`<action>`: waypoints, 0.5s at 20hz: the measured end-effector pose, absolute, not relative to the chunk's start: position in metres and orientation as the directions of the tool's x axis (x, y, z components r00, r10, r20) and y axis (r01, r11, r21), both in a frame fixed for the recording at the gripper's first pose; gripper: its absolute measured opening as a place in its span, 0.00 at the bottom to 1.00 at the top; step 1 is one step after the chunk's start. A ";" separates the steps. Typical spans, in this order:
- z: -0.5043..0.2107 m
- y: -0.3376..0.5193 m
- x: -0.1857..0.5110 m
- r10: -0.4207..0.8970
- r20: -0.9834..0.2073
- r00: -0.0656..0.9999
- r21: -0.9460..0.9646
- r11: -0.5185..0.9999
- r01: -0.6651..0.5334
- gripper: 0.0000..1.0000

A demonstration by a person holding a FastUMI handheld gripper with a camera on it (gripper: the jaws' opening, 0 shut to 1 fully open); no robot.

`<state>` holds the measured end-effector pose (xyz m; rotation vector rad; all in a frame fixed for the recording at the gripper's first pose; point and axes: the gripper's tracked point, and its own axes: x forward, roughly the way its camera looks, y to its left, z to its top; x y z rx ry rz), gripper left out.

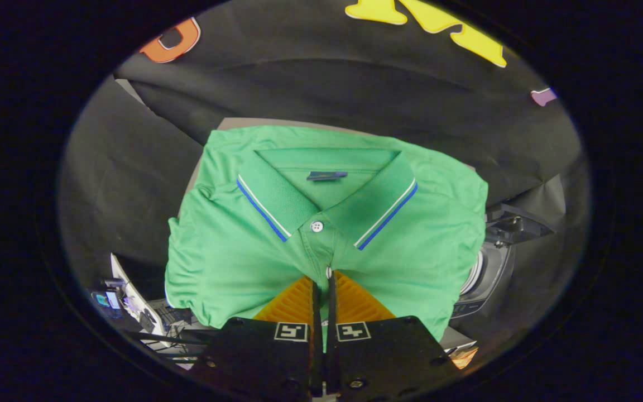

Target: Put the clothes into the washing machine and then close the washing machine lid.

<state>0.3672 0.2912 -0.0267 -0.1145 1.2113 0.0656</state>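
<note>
Gripper: the gripper (pixel 323 282) is pinching the placket, both fingers (pixel 355 304) pressing together on the fabric just below the collar button.
Shirt: the green polo shirt (pixel 232 251) is hanging folded off the fingertips, collar facing up.
Washing machine: the washing machine (pixel 492 268) is peeking out behind the shirt's right edge.
</note>
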 end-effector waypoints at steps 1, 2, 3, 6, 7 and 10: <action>-0.021 0.290 0.368 -0.010 -0.932 0.362 -0.052 0.993 -0.107 0.06; -0.011 0.289 0.367 -0.010 -0.927 0.375 -0.052 0.993 -0.102 0.06; -0.003 0.286 0.365 -0.009 -0.921 0.389 -0.051 0.994 -0.097 0.06; 0.024 0.279 0.361 -0.007 -0.902 0.432 -0.039 0.997 -0.065 0.06; 0.031 0.272 0.360 -0.012 -0.895 0.447 -0.041 0.998 -0.057 0.06; 0.048 0.246 0.354 -0.058 -0.868 0.494 -0.085 0.996 -0.032 0.06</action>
